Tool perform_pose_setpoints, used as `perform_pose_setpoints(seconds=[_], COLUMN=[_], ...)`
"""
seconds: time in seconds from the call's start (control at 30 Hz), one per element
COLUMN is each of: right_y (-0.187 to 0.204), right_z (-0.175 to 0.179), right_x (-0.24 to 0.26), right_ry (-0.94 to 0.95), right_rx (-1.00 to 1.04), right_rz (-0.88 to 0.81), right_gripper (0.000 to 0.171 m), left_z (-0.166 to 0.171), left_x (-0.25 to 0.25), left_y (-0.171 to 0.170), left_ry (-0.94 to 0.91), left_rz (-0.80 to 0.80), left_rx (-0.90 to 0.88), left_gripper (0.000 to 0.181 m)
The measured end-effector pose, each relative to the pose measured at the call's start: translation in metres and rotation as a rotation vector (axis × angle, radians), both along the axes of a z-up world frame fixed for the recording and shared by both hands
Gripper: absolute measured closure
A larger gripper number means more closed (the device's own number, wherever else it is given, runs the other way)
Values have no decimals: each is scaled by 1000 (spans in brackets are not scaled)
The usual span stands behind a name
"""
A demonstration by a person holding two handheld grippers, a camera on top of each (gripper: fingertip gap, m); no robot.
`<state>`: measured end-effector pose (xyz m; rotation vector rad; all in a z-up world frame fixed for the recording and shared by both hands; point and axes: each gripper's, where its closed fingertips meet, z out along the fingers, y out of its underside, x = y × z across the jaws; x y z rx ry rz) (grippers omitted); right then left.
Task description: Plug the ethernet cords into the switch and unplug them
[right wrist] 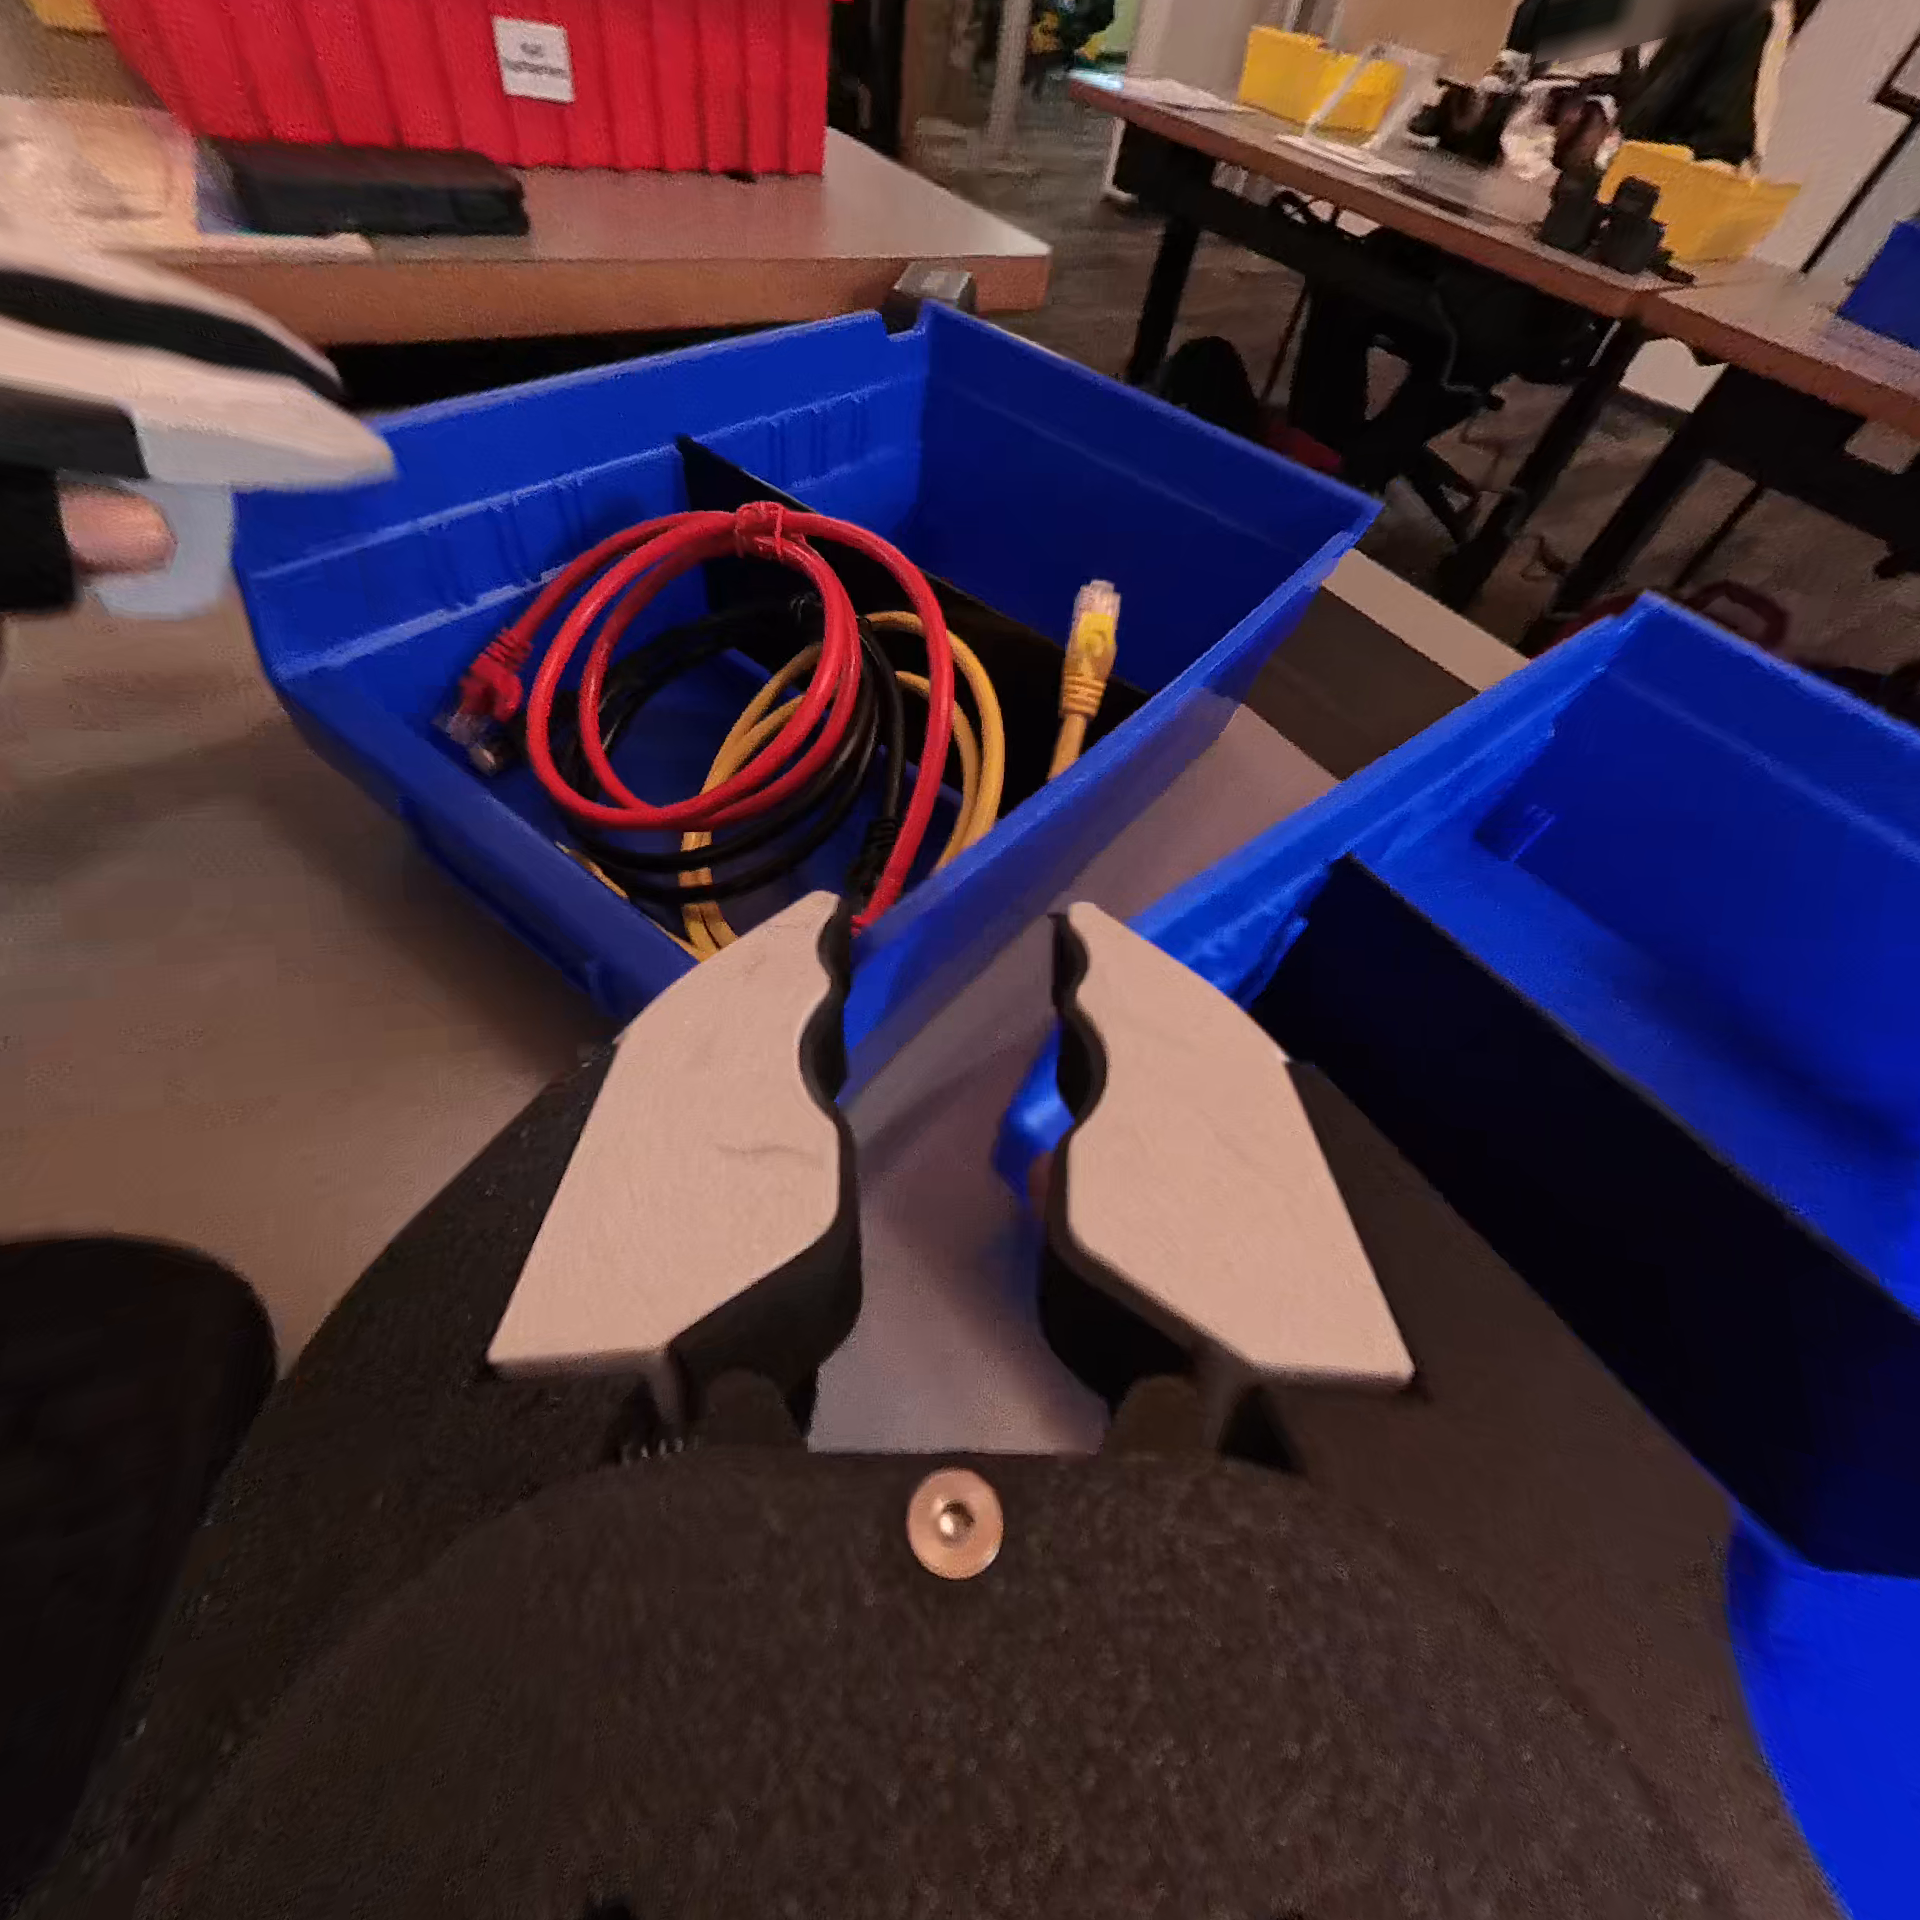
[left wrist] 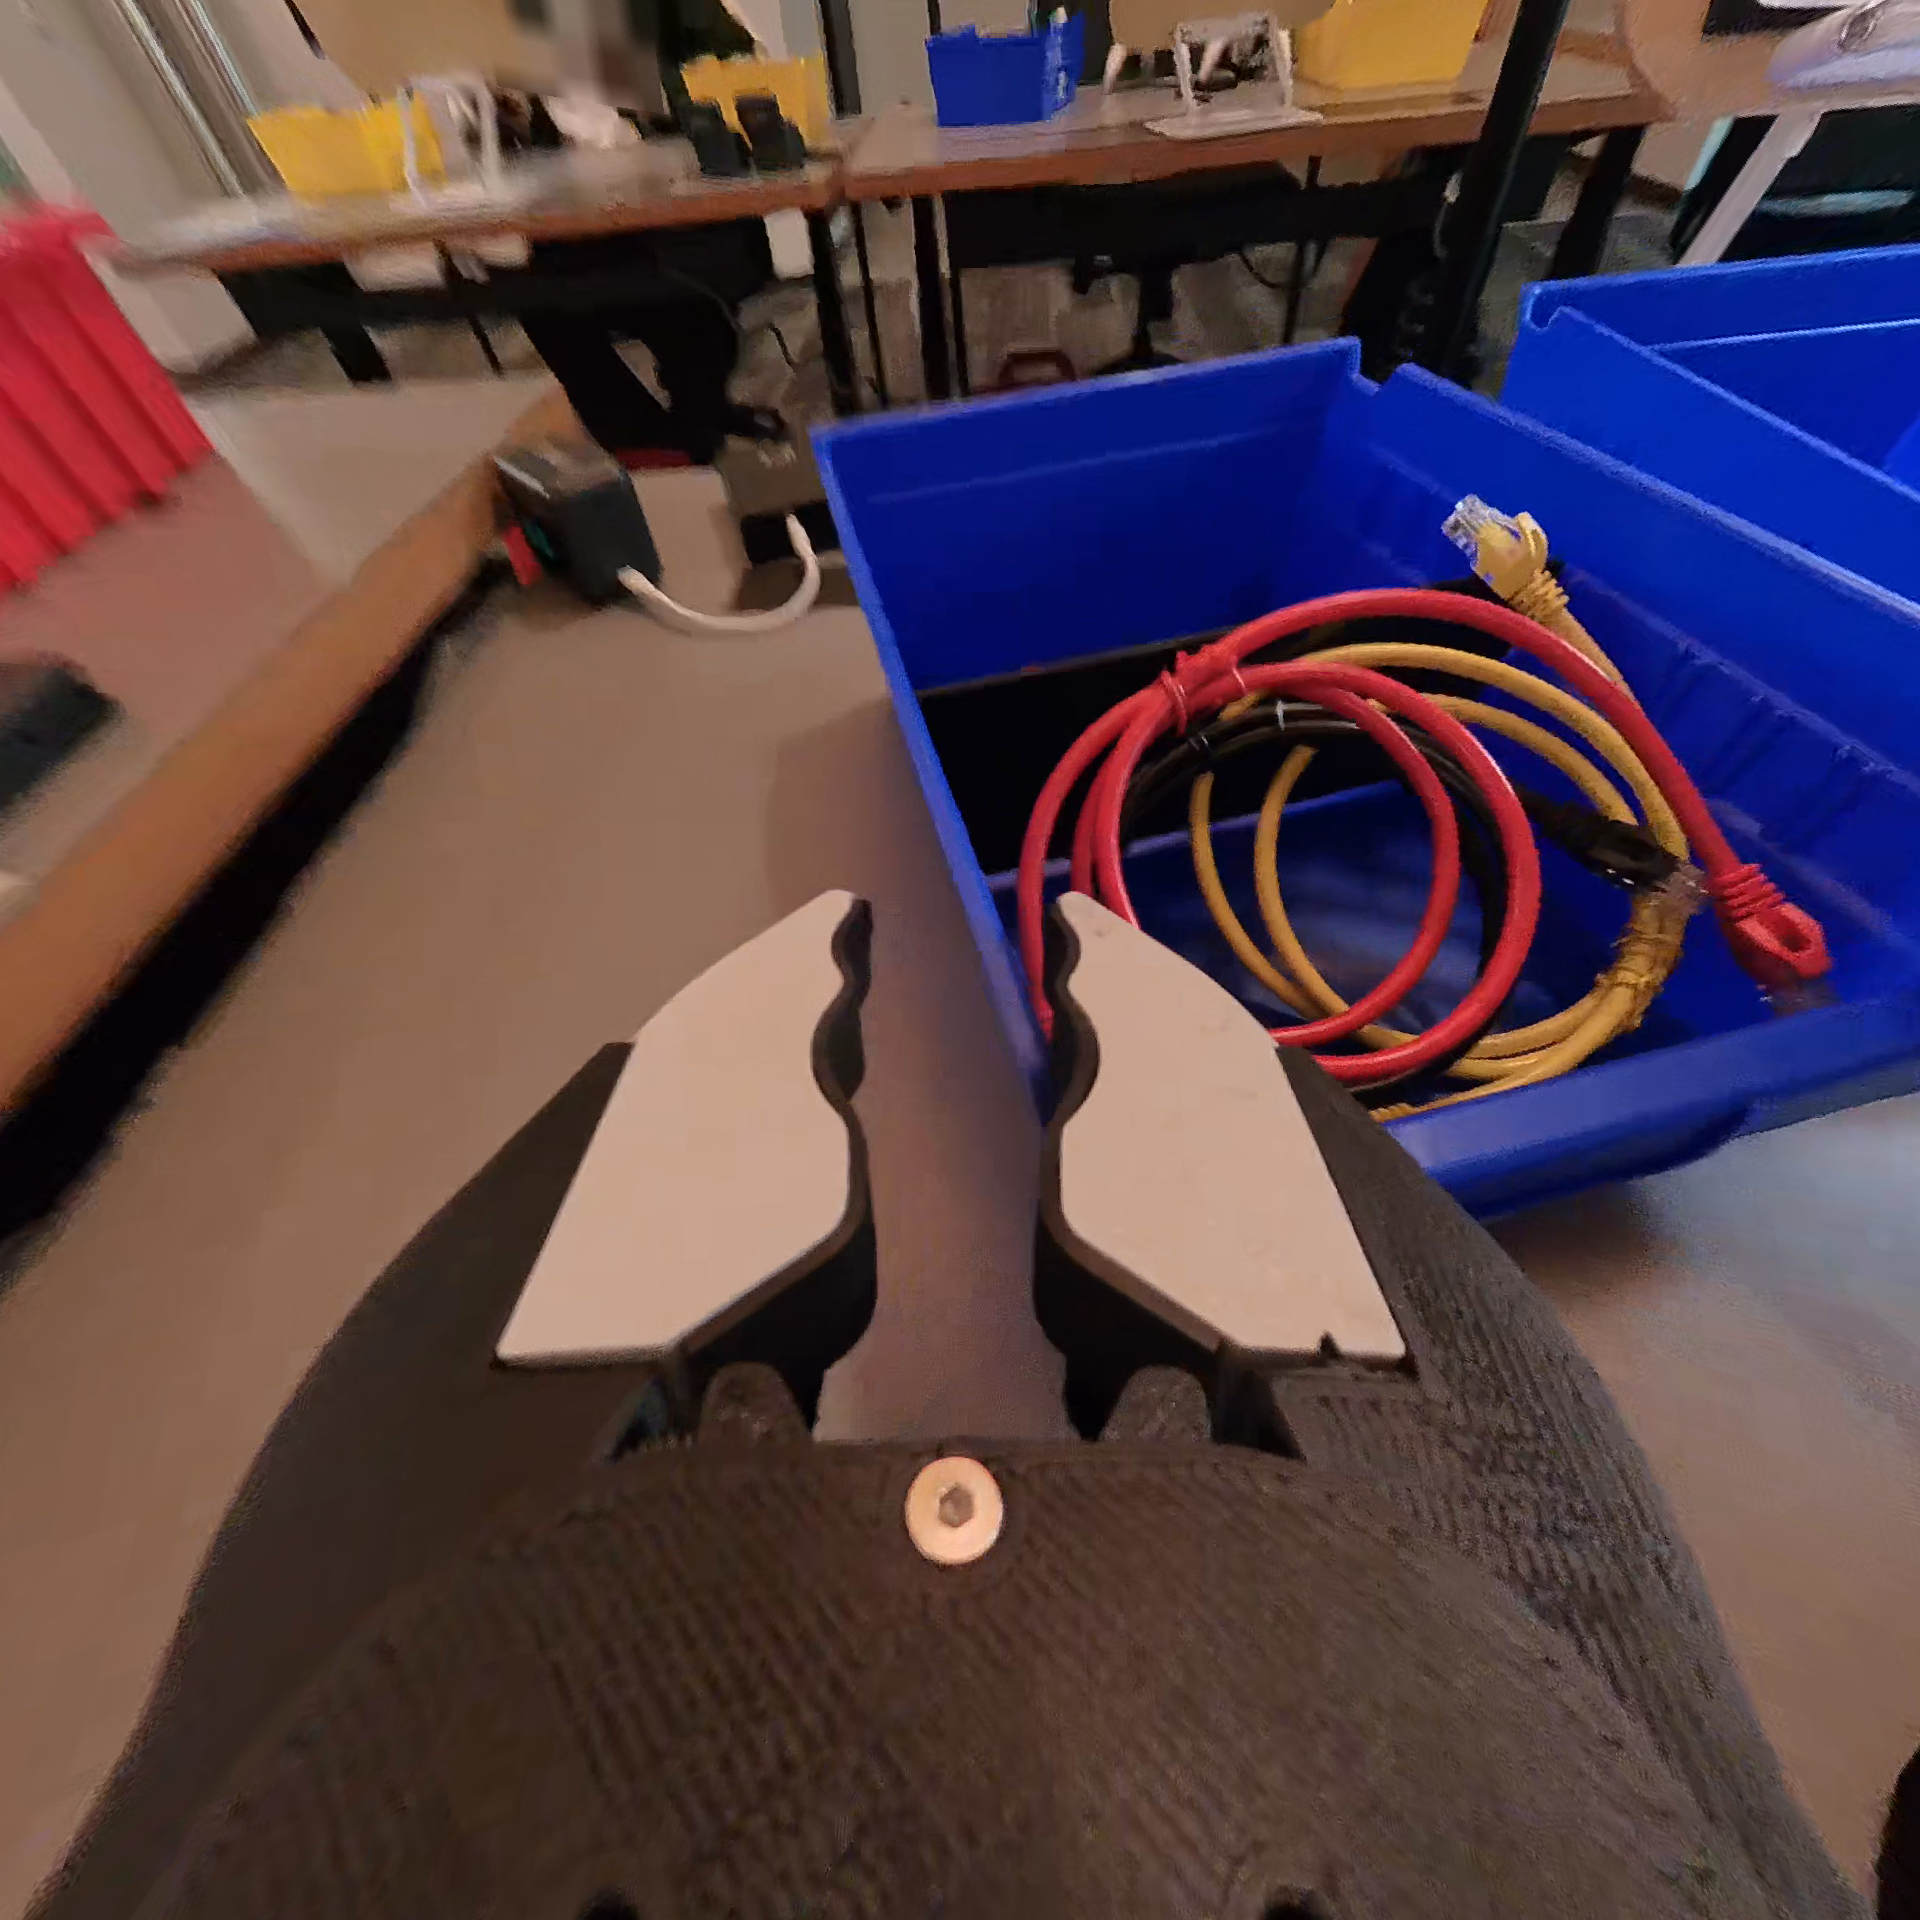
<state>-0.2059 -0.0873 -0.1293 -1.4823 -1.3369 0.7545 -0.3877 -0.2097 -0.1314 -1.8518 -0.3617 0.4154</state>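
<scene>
Three coiled cords, red, yellow, black, in one blue bin.

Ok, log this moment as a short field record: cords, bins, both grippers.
red cord: coiled, tied, on top of the pile
black cord: coiled under the red one
yellow cord: coiled, one plug standing up against the divider
cord bin: blue, holds all three cords in its front compartment
second bin: blue, to the right, no cords visible inside
left gripper: open, empty, beside the cord bin
right gripper: open, empty, over the gap between bins
switch: not in view
</scene>
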Motion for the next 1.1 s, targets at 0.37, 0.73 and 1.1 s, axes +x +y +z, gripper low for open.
perform_pose_setpoints(seconds=[0.37,0.73,1.1], right_y=[63,70,78], right_z=[-55,-96,-90], right_x=[88,100,223], right_ry=[-617,-847,-792], right_rx=[172,136,143], right_rz=[215,255,79], right_gripper=[105,136,138], left_z=[9,-90,-89], left_x=[98,116,147], left_y=[27,45,68], left_ry=[244,377,361], left_rz=[-571,-875,-809], left_rx=[-365,-945,-926], left_gripper=[140,148,154])
